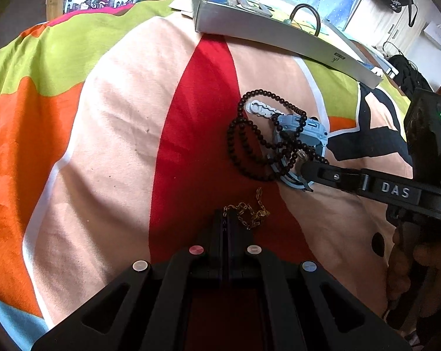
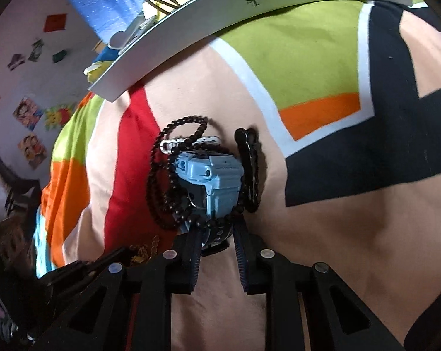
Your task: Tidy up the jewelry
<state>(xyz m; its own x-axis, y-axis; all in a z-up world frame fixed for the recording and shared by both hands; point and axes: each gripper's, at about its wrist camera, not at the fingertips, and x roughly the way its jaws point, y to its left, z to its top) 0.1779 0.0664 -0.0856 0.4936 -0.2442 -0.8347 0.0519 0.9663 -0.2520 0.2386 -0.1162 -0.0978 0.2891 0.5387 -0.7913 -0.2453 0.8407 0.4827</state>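
Observation:
A thin gold chain (image 1: 249, 213) lies bunched on the red stripe of the bedspread, and my left gripper (image 1: 226, 216) is shut on its near end. Further right, a string of dark beads (image 1: 235, 146) drapes over a light blue watch (image 1: 311, 131) and a silver link bracelet (image 1: 260, 109). My right gripper (image 2: 216, 242) is open, its fingers on either side of the watch's (image 2: 220, 181) dark strap end, under the beads (image 2: 156, 181). A black hair clip (image 2: 248, 161) lies right of the watch. The right gripper (image 1: 304, 175) reaches in from the right.
A grey open box (image 1: 264, 32) holding small items and a dark bangle (image 1: 305, 17) sits at the far side of the bright patchwork bedspread (image 1: 118, 117). The same box (image 2: 191, 23) curves above the watch. A hand (image 1: 419, 263) holds the right gripper's handle.

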